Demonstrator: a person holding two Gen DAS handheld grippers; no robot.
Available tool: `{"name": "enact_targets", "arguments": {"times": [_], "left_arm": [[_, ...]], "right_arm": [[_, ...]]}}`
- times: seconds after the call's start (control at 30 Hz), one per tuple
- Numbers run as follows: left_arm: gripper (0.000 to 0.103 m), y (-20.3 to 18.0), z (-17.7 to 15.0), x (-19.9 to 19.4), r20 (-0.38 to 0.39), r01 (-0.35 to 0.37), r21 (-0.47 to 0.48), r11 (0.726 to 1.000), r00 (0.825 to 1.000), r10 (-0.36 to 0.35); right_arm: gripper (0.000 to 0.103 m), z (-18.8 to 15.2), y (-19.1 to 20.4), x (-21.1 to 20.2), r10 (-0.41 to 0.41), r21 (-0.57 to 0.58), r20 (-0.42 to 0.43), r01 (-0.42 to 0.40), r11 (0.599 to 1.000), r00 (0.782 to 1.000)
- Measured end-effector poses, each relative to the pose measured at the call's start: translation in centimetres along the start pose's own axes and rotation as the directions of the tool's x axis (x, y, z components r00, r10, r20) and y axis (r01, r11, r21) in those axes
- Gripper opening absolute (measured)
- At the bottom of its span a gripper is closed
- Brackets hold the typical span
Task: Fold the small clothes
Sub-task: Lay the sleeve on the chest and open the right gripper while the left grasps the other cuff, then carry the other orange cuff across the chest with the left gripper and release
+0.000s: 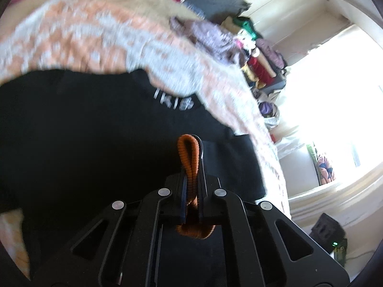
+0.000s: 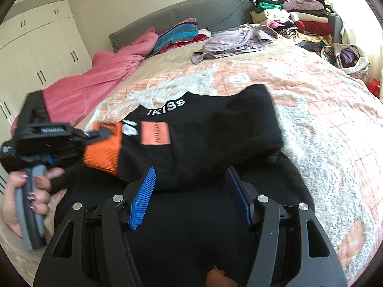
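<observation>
Scene: A black sweatshirt (image 2: 203, 138) with white lettering lies partly folded on a peach-and-white bedspread (image 2: 323, 110), mid-bed, at roughly twelve o'clock from the right wrist camera.

Left gripper (image 1: 191, 157): Clenched on the garment's orange ribbed cuff (image 1: 189, 162), which is doubled into a loop between the pads. In the right view this tool sits at nine o'clock, a person's hand (image 2: 26, 191) squeezing its grey handle, the cuff (image 2: 103, 148) held off the sleeve end.

Right gripper (image 2: 191, 196): Released, blue pads spread wide, poised just over the near black cloth at six o'clock, grasping nothing.

Step in hand: By the look of it, the sleeve is being carried across the body of the garment toward three o'clock.

How to do it well: Keep the cuff pinched firmly and travel low over the fabric, so that the sleeve lays down flat rather than bunching. The free tool would best press or pin the near hem, since the folded body may otherwise drag along. Let go only once the cuff lies within the garment's outline.

Risk: The left view is blurred, so how much cloth is caught behind the cuff cannot be told.

Surroundings: A lilac garment (image 2: 237, 40) and a pink one (image 2: 95, 83) wait well apart near the headboard.
</observation>
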State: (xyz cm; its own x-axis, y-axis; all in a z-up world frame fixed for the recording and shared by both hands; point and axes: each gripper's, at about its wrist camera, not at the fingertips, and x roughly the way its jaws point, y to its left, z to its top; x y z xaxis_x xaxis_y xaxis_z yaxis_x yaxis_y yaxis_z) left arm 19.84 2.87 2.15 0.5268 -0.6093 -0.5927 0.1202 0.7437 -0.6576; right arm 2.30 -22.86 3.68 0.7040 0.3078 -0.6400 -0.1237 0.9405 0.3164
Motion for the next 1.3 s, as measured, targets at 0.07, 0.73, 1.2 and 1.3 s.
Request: {"name": "enact_targets", "arguments": {"times": [0.07, 0.73, 1.2, 1.3], "left_arm": [[0.001, -0.5, 0.4, -1.3, 0.03, -0.004, 0.022, 1.0, 1.0, 0.003], [0.001, 3.7, 0.5, -3.5, 0.072, -0.095, -0.032, 0.995, 0.993, 0.097], [0.001, 3.5, -0.6, -4.0, 0.115, -0.205, 0.033, 0.978, 0.973, 0.2], [0.001, 3.4, -1.4, -2.4, 0.067, -0.214, 0.058, 0.975, 0.975, 0.21]], "right_arm": [[0.06, 0.1, -0.2, -0.2, -0.004, 0.004, 0.008, 0.004, 1.0, 1.0], [0.06, 1.5, -1.1, 0.8, -0.084, 0.025, 0.004, 0.083, 0.996, 0.996], [0.059, 3.3, 0.3, 4.2, -0.131, -0.059, -0.02, 0.13, 0.99, 0.991], [0.06, 3.4, 0.5, 5.2, -0.131, -0.073, -0.038, 0.128, 0.989, 0.991]]}}
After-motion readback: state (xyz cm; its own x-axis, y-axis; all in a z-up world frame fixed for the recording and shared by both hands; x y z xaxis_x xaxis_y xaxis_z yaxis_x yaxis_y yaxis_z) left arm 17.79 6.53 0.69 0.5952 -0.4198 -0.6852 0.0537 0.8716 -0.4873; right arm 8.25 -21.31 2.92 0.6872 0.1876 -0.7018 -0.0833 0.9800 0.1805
